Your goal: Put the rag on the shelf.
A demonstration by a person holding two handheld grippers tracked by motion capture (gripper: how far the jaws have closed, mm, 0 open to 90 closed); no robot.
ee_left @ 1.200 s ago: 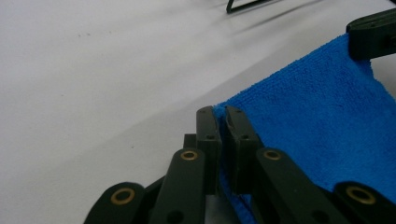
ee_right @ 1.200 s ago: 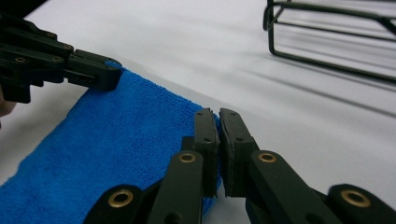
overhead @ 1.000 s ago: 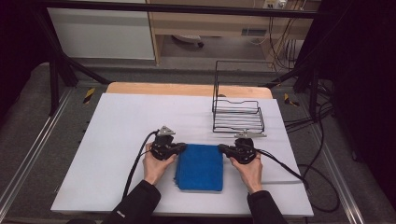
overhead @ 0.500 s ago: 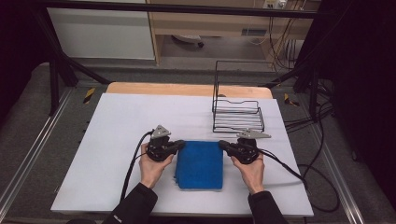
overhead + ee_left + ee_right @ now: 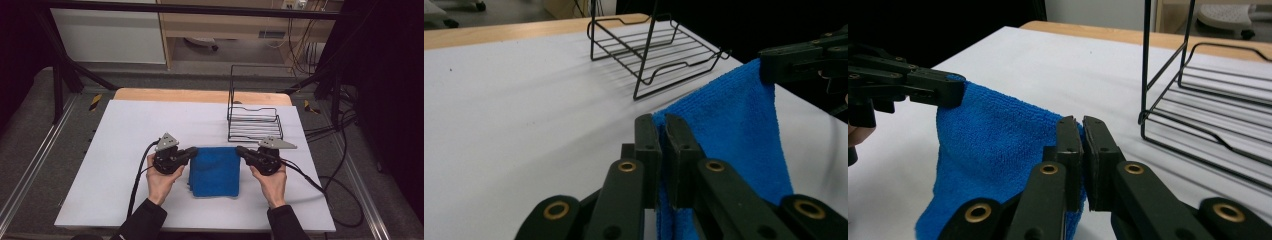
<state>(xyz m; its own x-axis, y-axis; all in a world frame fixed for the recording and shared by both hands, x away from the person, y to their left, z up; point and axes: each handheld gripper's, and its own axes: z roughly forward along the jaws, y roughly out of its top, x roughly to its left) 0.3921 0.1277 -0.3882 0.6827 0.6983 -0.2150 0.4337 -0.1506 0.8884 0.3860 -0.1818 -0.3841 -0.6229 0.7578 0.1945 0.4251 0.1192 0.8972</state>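
A folded blue cloth lies near the front middle of the white table, its far edge lifted. My left gripper is shut on the cloth's far left corner, and my right gripper is shut on its far right corner. In the left gripper view the jaws pinch the blue cloth at my left gripper, with the other gripper clamped on the opposite corner. In the right gripper view my right gripper pinches the blue cloth, which hangs down toward the table.
A black wire rack stands just behind the right gripper, toward the table's back right; it is close in the left gripper view as the wire rack and in the right gripper view as the wire rack. Cables trail off both grippers.
Both hands have risen a little, lifting the cloth's far edge off the table. The jaws stayed shut on the corners.
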